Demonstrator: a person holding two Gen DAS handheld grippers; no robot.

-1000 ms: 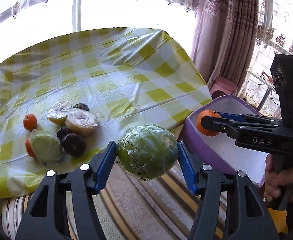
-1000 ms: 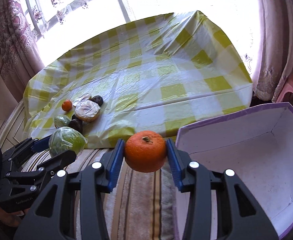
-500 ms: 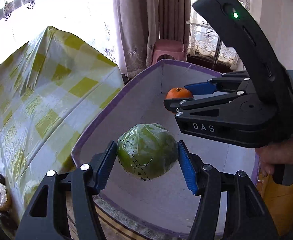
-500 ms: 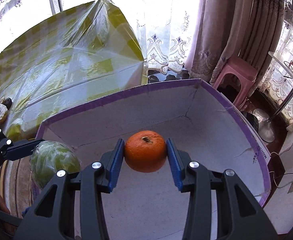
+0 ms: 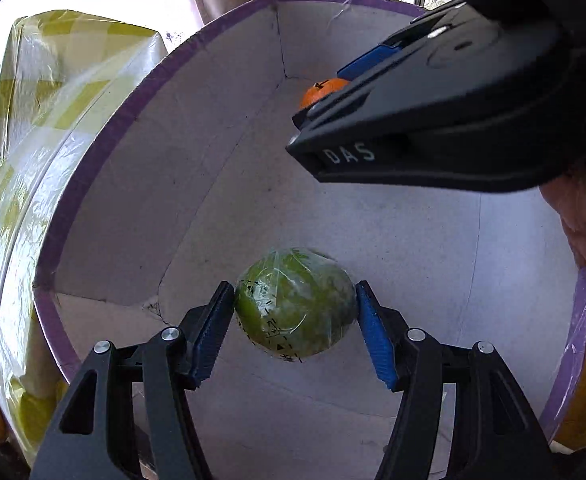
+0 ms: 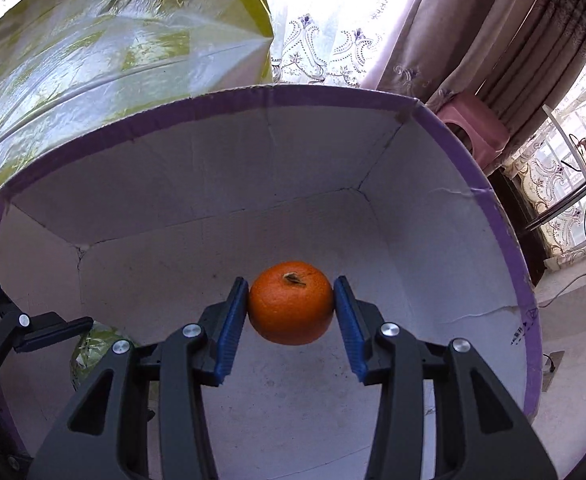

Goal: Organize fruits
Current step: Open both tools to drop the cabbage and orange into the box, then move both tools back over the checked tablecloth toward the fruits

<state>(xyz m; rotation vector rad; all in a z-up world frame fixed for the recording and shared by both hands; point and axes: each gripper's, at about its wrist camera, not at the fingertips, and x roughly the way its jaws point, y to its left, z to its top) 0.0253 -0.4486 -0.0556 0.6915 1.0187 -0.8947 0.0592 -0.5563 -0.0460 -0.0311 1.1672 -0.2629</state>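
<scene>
Below and ahead of both grippers opens the white box [image 6: 301, 184] with the purple rim, its floor bare apart from scuffs, so the step in hand looks like the drop-off: two fruits carried over the box and about to be set down. Beyond the box's far wall from the grippers rises the table under a yellow checked plastic cloth [image 6: 105, 44], with curtains [image 6: 481, 28] and a pink stool [image 6: 477, 128] further off. The left gripper [image 5: 295, 308] pinches the wrapped green fruit [image 5: 295, 306] between its blue pads, one pad on each flank, and the fruit hangs over the near part of the box floor, not yet resting on it as far as can be judged. The right gripper [image 6: 291, 306], which sits above and to the right of the left one with a hand [image 5: 585, 216] behind it, grips the orange [image 6: 291, 302] the same way, stem end facing the camera, over the middle of the floor. The next move calls for lowering each fruit until it is close to or on the cardboard, then spreading the jaws gently; both are round and likely to roll, so they should be released low and apart from each other, the film-wrapped one with care since its skin is slippery.
</scene>
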